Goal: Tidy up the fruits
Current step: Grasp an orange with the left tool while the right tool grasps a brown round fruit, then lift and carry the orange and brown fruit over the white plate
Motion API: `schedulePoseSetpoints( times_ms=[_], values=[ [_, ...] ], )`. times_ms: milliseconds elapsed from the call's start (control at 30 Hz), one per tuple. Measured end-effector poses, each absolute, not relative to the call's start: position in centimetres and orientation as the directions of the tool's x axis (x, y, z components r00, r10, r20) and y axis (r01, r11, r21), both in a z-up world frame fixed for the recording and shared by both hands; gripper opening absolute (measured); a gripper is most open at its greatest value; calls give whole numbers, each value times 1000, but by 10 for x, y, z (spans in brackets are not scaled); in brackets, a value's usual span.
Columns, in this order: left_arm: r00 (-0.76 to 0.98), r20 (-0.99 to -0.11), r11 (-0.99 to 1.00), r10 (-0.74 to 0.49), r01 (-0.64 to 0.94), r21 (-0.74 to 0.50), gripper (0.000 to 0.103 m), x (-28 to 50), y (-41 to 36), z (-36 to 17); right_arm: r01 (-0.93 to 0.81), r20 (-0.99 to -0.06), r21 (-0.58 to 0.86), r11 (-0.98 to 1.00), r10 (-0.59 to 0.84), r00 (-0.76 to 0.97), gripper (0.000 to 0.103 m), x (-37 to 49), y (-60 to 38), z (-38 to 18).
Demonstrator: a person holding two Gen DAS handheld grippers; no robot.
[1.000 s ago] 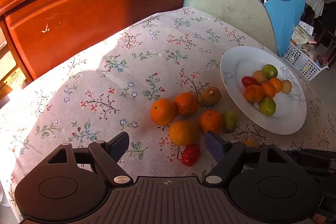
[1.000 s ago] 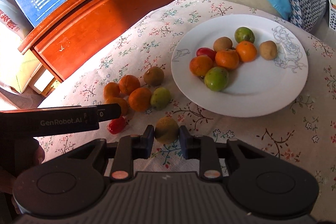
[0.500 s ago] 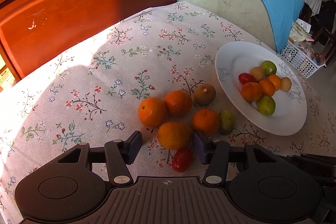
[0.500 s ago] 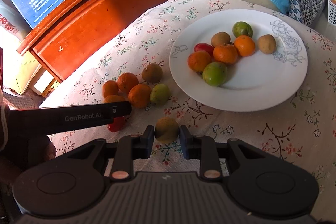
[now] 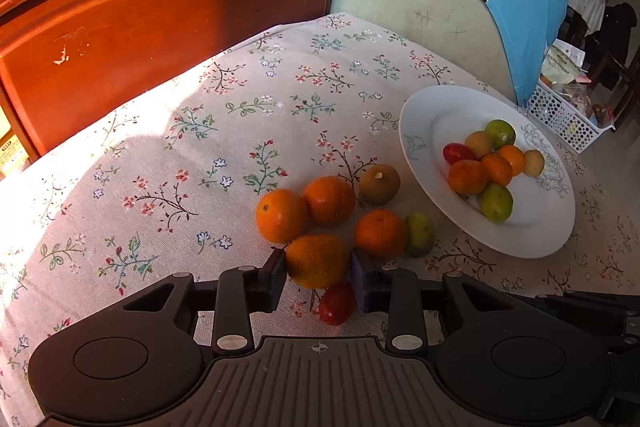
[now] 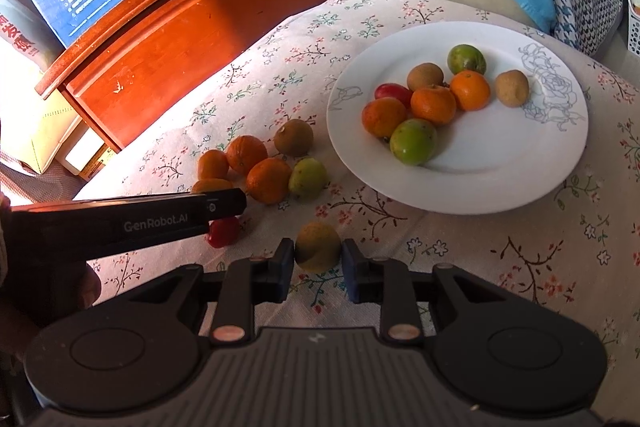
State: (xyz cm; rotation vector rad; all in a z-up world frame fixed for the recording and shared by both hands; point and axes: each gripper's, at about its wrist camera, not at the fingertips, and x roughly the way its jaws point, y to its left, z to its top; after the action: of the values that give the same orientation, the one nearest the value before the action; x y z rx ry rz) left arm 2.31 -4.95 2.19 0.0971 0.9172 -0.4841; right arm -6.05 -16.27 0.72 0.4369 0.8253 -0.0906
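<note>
- Table, flowered cloth: white plate of mixed fruit near its far right edge.
- Left claw: jaws closing around the nearest orange in the loose cluster beside the plate.
- Right claw: clamped on a brownish fruit near the plate's front rim.

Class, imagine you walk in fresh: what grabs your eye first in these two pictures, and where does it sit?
First, the white plate on the floral tablecloth, with a heap of orange, green, brown and red fruits on it. Next, the loose cluster of fruit on the cloth to the plate's left. There, the left gripper is closing around an orange, while the right gripper is shut on a yellow-brown fruit.
</note>
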Motion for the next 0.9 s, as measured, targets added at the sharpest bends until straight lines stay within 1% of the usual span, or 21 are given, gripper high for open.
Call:
schedulePoseSetpoints(
  times_ms=[233, 400, 633, 900],
  values=[
    [539, -758, 895, -366, 427, -129, 32, 22, -44, 34, 231, -707, 352, 907, 96, 701, 26, -64, -163, 16],
    [575, -731, 896, -367, 430, -111, 32, 19, -47, 46, 244, -685, 366, 898, 82, 724, 26, -68, -171, 28],
    [581, -695, 873, -424, 466, -143, 32, 18, -61, 65, 284, -649, 368, 885, 27, 760, 26, -77, -196, 57],
    [593, -656, 849, -468, 507, -148, 32, 24, -83, 84, 308, -622, 346, 886, -29, 783, 26, -81, -232, 85]
  ],
)
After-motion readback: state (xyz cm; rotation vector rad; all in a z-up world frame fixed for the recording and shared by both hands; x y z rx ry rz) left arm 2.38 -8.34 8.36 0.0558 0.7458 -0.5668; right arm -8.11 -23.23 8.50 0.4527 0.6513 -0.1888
